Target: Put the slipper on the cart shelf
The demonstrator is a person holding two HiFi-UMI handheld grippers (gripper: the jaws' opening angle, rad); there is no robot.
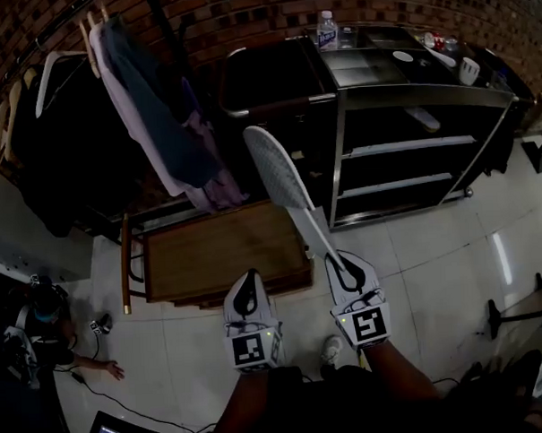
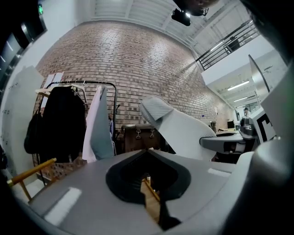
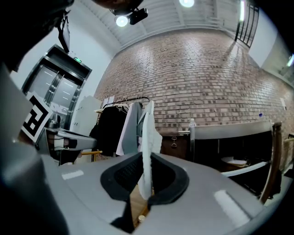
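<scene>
Slipper (image 1: pixel 283 179), white, is held in the air above a pale tiled floor (image 1: pixel 435 267), short of a black cart (image 1: pixel 409 97) against a brick wall (image 1: pixel 244 15). The right gripper (image 1: pixel 345 269) has its fingers clamped on one end of the slipper, and the rest juts forward. The left gripper (image 1: pixel 248 277) is beside it, fingers closed together and empty.

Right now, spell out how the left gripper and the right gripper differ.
The right gripper has its jaws clamped on the white slipper, held edge-on; the left gripper has its jaws together, nothing between them. The right gripper is nearer the black cart, the left gripper nearer the hanging clothes. Both point toward the brick wall and carry a marker cube.
</scene>
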